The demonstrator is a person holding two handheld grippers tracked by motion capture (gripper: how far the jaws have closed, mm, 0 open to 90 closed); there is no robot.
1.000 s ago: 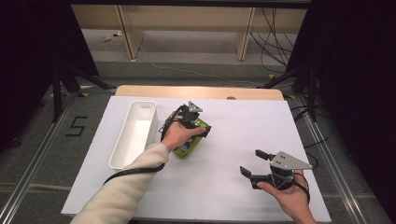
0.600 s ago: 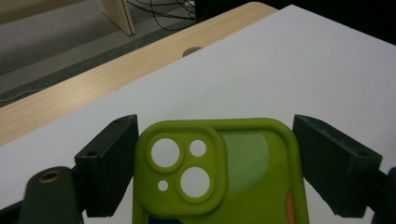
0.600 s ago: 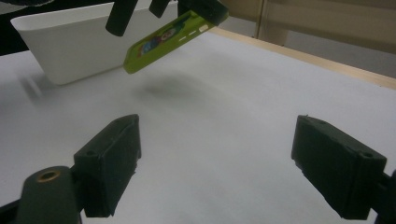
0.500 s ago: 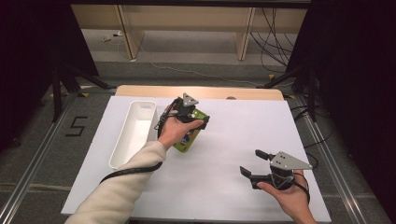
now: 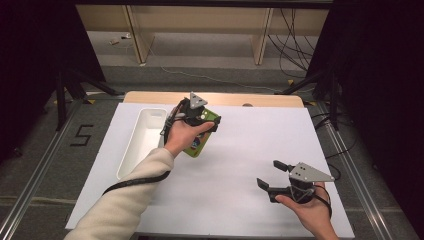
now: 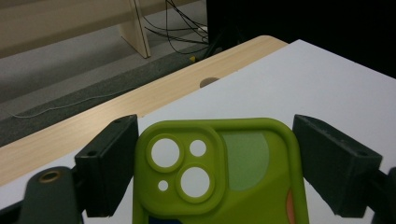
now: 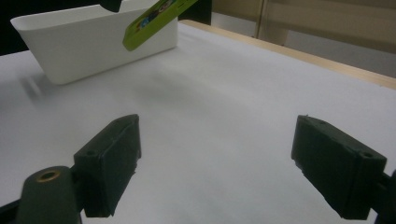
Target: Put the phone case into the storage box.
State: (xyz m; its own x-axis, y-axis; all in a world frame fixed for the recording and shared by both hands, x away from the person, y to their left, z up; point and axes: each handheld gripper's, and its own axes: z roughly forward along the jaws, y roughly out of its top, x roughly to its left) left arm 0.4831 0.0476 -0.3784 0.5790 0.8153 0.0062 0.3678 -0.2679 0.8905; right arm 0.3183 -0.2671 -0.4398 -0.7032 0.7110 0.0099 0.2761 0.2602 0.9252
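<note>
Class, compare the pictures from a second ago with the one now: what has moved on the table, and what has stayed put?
The left gripper, its jaws shut on the green phone case, has lifted the case off the white table and carried it up and slightly away from the person, beside the white tray. The right gripper stayed near the table's front right with its jaws open and empty. The tray did not move.
</note>
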